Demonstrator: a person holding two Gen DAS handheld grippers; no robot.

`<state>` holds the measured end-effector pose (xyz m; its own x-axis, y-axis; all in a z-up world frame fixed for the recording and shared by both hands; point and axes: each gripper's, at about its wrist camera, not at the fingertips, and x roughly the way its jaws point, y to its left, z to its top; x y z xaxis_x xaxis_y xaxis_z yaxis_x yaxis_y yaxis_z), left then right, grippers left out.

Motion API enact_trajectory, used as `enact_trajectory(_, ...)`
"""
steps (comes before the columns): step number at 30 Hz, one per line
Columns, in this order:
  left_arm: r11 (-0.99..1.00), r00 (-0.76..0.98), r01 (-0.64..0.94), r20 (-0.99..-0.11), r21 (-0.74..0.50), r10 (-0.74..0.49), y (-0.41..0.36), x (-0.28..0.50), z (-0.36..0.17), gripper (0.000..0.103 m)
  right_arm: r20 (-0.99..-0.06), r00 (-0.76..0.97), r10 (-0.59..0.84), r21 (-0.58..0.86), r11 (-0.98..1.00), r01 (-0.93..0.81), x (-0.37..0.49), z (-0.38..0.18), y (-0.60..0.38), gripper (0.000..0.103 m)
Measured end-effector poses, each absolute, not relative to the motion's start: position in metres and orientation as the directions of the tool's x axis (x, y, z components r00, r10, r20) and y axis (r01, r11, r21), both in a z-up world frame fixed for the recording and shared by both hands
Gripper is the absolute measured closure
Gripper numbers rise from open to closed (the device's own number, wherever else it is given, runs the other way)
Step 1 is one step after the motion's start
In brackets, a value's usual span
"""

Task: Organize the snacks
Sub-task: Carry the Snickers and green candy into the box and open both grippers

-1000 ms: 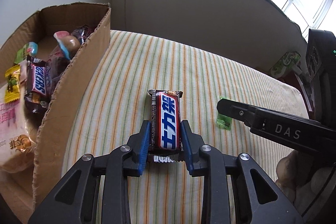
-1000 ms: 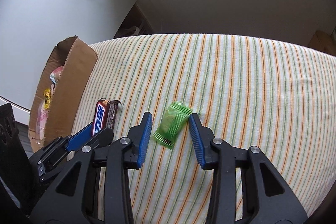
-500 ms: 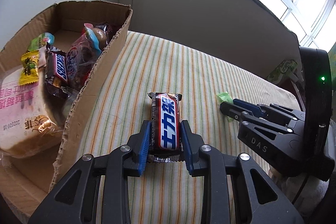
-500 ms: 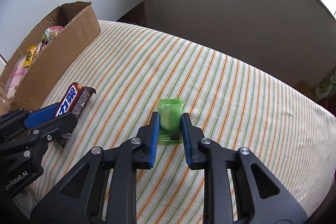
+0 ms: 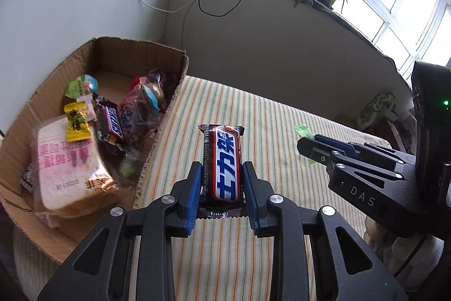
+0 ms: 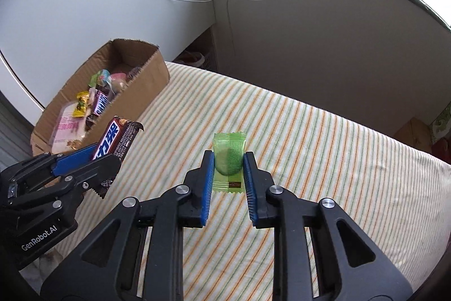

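Both snacks are off the sheet now! My right gripper (image 6: 227,177) has just clamped the green candy (image 6: 229,157) between its jaws, and my left gripper (image 5: 222,182) pinches the chocolate bar (image 5: 224,160). Next, I'd say, the box (image 5: 157,131).

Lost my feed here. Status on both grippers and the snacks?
Left gripper shut on chocolate bar. Right gripper shut on green candy. Both held above the striped cloth. Box open, path clear.
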<state>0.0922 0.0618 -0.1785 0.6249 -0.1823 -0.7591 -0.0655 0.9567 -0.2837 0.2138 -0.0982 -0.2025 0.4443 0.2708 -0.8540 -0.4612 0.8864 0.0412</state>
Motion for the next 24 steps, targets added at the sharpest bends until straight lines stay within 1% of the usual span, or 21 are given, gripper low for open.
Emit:
enact_trajectory(8, 0.959, 0.657, -0.119, -0.744, -0.259, -0.12, 0.089, 0.08, -0.16, 0.076, -0.833, 0.426, 0.352, 0.075, 0.835, -0.545, 0.212, -0.185, -0.044, 0.082)
enact_trajectory(16, 0.948, 0.658, -0.206, -0.751, -0.243, -0.049, 0.126, 0.074, -0.159, 0.076, -0.829, 0.374, 0.416, 0.101, 0.769, -0.631, 0.211, -0.191, 0.02, 0.082)
enact_trajectory(24, 0.927, 0.641, -0.288, -0.767, -0.24, 0.001, 0.16, 0.062, -0.164, 0.076, -0.837, 0.31, 0.452, 0.127, 0.711, -0.692, 0.203, -0.199, 0.062, 0.081)
